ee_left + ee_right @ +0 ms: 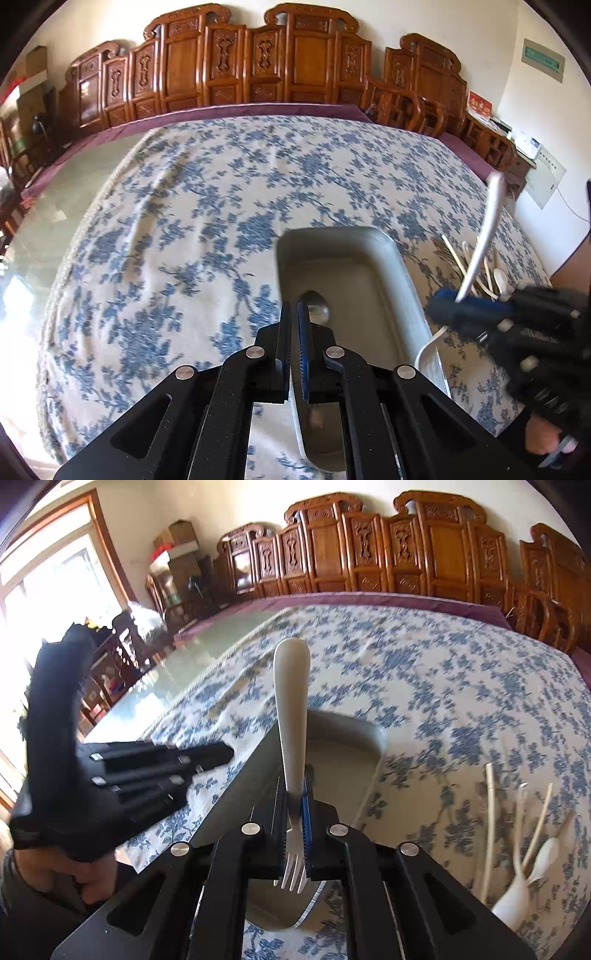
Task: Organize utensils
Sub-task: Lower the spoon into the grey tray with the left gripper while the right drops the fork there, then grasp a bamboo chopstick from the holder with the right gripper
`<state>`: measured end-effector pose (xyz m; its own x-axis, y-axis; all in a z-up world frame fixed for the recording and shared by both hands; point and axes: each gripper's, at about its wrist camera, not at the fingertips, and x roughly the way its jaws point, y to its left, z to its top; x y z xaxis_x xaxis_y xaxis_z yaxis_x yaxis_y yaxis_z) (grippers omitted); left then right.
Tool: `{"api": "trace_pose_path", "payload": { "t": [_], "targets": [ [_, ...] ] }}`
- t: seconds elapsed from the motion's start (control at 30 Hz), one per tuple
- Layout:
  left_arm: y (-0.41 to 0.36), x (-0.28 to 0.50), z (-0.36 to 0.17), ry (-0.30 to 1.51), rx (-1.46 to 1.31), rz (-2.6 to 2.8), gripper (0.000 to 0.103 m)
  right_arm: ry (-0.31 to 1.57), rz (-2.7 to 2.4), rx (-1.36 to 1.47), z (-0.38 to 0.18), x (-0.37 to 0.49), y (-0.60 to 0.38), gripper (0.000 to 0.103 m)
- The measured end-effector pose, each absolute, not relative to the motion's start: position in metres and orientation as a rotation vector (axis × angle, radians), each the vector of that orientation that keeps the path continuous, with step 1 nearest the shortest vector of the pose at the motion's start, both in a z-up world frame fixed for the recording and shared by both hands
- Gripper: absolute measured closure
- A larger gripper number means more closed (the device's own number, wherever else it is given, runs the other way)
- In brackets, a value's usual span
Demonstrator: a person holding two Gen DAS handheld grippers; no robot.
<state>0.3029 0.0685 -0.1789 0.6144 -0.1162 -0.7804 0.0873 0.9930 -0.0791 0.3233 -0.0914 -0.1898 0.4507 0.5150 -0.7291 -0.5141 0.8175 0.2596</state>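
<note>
while right hand-held gripper clamps fork w/ left hand-held gripper clenched, tray holds spoon.

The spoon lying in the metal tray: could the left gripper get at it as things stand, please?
Probably yes: the left gripper, jaws nearly closed and empty, hovers right over the spoon in the open metal tray, nothing between; it must open first.

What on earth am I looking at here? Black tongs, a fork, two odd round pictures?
No robot: a person holds two hand-operated grippers, each carrying a wide-angle camera looking along its fingers. One picture comes from the left gripper, shut and empty, at the metal tray, where a spoon lies. The other comes from the right gripper, shut on a white-handled fork, tines pointing back toward the camera. Chopsticks and white spoons wait on the blue floral tablecloth.
</note>
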Motion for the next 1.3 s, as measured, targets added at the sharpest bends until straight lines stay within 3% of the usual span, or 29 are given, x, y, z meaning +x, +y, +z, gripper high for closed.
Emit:
{"api": "trace_pose_path", "payload": {
  "t": [0.33,0.53,0.77,0.83,0.9,0.97,1.0,1.1,1.17,1.3],
  "targets": [
    [0.083,0.302,-0.176,0.892,-0.059,-0.104,0.100,0.994,0.625,-0.059,-0.229,0.326,-0.068,0.093],
    [0.077,0.298,-0.169,0.866,-0.053,-0.130,0.099,0.959,0.613,-0.053,-0.218,0.328,-0.081,0.090],
    [0.062,0.294,-0.167,0.858,-0.049,-0.159,0.091,0.873,0.564,-0.057,-0.187,0.328,-0.122,0.090],
    [0.054,0.293,-0.167,0.858,-0.043,-0.171,0.085,0.854,0.528,-0.063,-0.180,0.326,-0.145,0.090],
    [0.046,0.293,-0.168,0.861,-0.046,-0.187,0.066,0.843,0.484,-0.081,-0.177,0.324,-0.168,0.090],
    [0.036,0.292,-0.168,0.861,-0.041,-0.208,0.060,0.842,0.441,-0.100,-0.179,0.324,-0.187,0.089],
    [0.031,0.292,-0.168,0.859,-0.036,-0.212,0.051,0.846,0.414,-0.110,-0.181,0.325,-0.198,0.088],
    [0.018,0.292,-0.168,0.857,-0.036,-0.232,0.036,0.864,0.362,-0.130,-0.191,0.327,-0.219,0.081],
    [0.008,0.292,-0.170,0.855,-0.029,-0.242,0.029,0.878,0.336,-0.138,-0.201,0.328,-0.227,0.081],
    [-0.008,0.291,-0.173,0.858,-0.014,-0.266,0.029,0.934,0.330,-0.146,-0.224,0.331,-0.231,0.081]
  ]
}}
